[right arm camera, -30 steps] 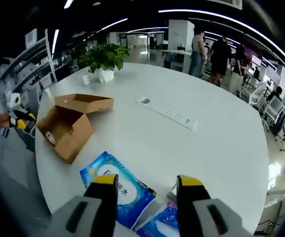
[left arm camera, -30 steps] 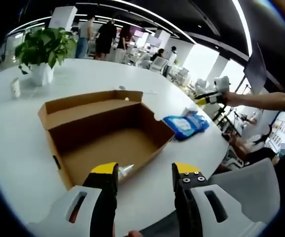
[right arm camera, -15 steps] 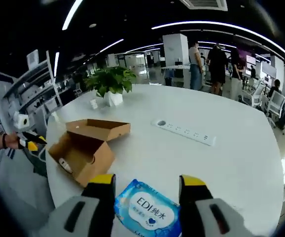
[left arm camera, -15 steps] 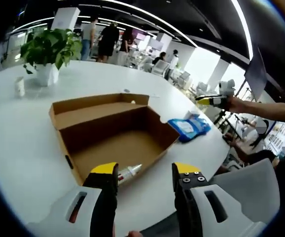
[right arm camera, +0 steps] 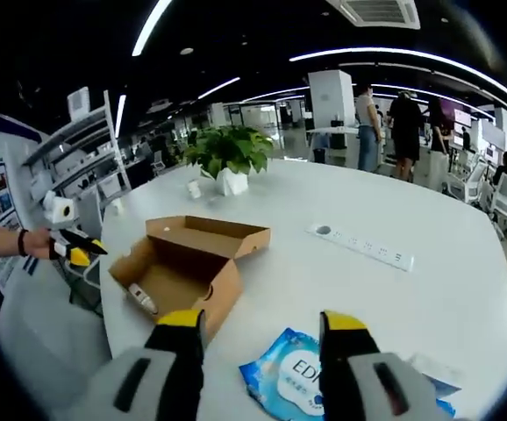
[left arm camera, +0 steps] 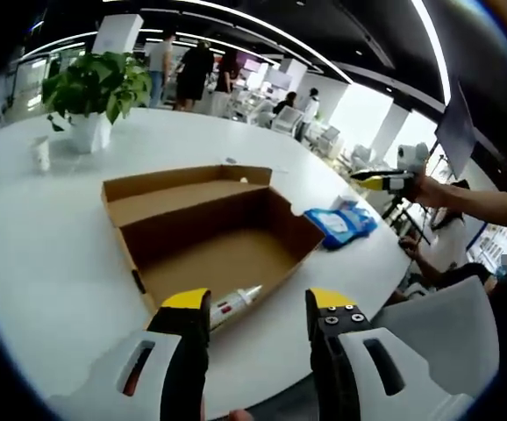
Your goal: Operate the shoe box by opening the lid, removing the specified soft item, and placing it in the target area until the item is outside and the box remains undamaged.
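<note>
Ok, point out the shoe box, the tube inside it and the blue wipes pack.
shoe box (left arm camera: pixel 203 260), left gripper view, bare inner floor.
tube (left arm camera: pixel 233 304), left gripper view, white body.
blue wipes pack (right arm camera: pixel 290 382), right gripper view, white label.

The blue wipes pack (right arm camera: pixel 299 379) lying on the table right of the box bears white letters "ED", cut off by the right gripper's jaw; in the left gripper view the pack's print is too small to read
</note>
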Demonstrator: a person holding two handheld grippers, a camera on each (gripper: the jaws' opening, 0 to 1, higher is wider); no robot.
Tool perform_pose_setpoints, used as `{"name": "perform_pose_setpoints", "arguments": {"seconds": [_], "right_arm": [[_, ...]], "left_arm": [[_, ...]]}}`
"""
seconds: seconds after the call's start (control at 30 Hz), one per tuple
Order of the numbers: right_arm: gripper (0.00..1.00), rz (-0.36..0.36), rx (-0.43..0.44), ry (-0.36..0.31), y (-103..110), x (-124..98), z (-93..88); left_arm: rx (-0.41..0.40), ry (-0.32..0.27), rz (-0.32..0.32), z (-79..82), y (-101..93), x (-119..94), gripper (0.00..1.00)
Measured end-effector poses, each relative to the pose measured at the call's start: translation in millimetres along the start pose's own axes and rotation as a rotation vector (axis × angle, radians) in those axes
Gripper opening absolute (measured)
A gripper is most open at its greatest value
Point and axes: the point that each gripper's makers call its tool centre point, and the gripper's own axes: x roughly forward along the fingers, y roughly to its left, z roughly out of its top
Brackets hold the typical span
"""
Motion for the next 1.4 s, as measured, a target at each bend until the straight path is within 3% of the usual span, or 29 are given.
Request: {"name": "perform_pose_setpoints", "arguments": {"seconds": [0.6, 0.9, 1.4], "right_arm": [[0.52, 0.045, 0.02, -0.039, 46.1, 2.8, -6.8], [0.53, 0.048, 0.046, -0.05, 61.3, 5.1, -14.8], [0.53, 0.03, 0.12, -0.08, 74.0, 0.6, -29.7]], "left_arm": [[0.015, 0.003, -0.008, 10.9, 11.4, 5.0, 0.43], [0.08, 0.054, -0.016, 20.5, 20.6, 20.5, 0.43], [0.165, 0.191, -0.049, 17.6, 39.3, 53.1, 0.43]]}}
